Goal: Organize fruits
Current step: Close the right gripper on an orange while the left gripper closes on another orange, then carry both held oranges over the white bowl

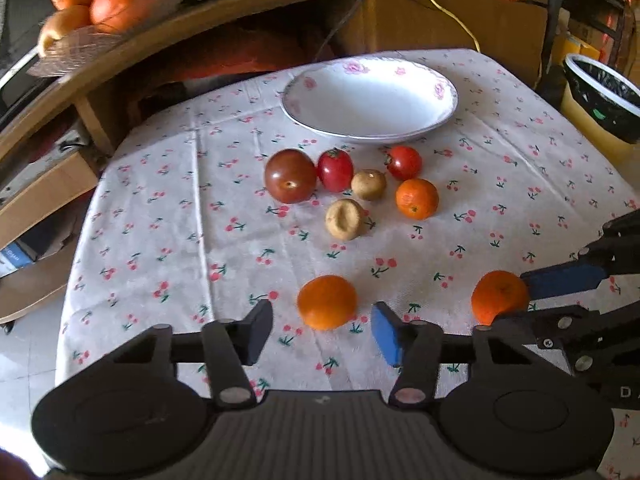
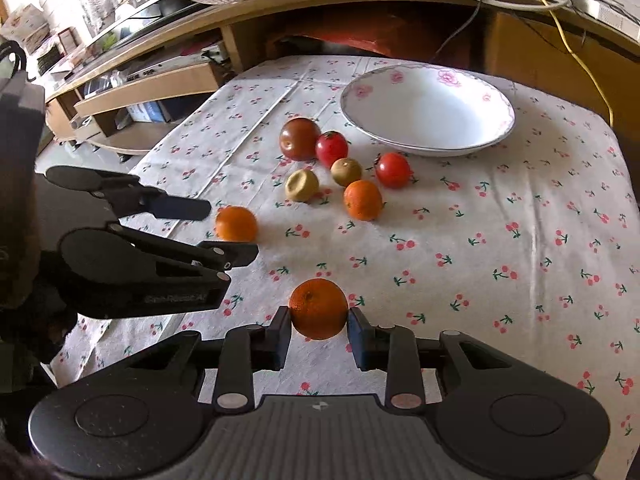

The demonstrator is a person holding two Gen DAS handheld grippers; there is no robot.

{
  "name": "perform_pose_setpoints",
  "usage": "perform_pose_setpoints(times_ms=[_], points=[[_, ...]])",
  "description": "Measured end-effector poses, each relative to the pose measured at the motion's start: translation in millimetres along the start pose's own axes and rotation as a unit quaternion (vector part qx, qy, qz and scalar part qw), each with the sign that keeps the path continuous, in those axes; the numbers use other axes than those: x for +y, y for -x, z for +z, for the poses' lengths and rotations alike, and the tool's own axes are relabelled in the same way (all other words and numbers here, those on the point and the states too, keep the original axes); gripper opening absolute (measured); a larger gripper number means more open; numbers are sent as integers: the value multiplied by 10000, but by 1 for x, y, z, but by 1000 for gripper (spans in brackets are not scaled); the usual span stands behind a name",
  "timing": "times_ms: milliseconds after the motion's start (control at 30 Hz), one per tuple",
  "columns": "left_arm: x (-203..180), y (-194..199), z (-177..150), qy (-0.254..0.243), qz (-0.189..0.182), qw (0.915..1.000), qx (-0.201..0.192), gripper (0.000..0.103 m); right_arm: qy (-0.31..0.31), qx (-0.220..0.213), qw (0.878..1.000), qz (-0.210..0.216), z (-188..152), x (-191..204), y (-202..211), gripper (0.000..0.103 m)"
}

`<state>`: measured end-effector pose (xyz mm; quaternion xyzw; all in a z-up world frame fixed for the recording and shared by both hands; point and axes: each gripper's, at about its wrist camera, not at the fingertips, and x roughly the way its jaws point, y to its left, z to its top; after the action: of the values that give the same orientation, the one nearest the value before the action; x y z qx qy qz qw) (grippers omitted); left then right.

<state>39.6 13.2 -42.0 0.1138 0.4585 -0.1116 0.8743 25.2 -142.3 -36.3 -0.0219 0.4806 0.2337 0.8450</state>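
My right gripper (image 2: 319, 322) has its two pads on either side of a mandarin (image 2: 318, 308), lower centre of the right wrist view. Pads look touching the skin on both flanks, so I read it as clamped on the fruit, though the fruit is resting on the tablecloth (image 2: 500, 220), not lifted. My left gripper (image 1: 322, 330) is spread wide, nothing held; a second mandarin (image 1: 327, 301) sits just ahead between the finger tips, lower centre of the left view, pads clear of it.

Handling guess: mandarins are light, round, soft peel with some give. They roll if nudged and bruise if squeezed hard. Best hold is across the widest middle, pads level, moderate pressure only.

Other fruit is clustered mid-frame: a big dark tomato (image 1: 290, 176), two small red tomatoes, two brownish fruits, a third mandarin (image 1: 417, 199). The empty flowered plate (image 1: 448, 92) sits behind them, upper centre, the likely drop spot.

Pose: both grippers are low, near the cloth and roughly level. The right one enters the left view from the right edge, angled in sideways toward its mandarin. The left one appears at the left edge of the right view, pointing at its own mandarin.
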Motion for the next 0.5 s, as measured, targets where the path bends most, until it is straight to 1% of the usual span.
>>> perform_pose_setpoints(times_ms=[67,167,200,267,400,433,467,500], points=[[3,-4,2,47,-106,9999,11,55,-62,29,10000,-10,2,-2,-3,26],[9,-6,3,291,-287,9992,40,52,-179,83,9998,-35,3,-8,-5,26],[9,-7,3,290,-303,9991,47,51,-229,86,9997,-4,3,-9,-5,26],[7,-6,4,243,-322,9992,65,47,-272,89,9996,-11,3,-10,-6,26],[7,-6,6,206,-352,9991,104,45,-287,87,9995,-32,5,-11,-6,26],[9,-7,6,218,-386,9990,114,44,-275,77,9996,-48,5,-11,-6,26],[10,-7,7,226,-403,9989,127,40,-285,73,9996,-54,5,-11,-6,26],[12,-7,8,227,-419,9988,140,40,-306,74,9995,-45,6,-11,-5,26]])
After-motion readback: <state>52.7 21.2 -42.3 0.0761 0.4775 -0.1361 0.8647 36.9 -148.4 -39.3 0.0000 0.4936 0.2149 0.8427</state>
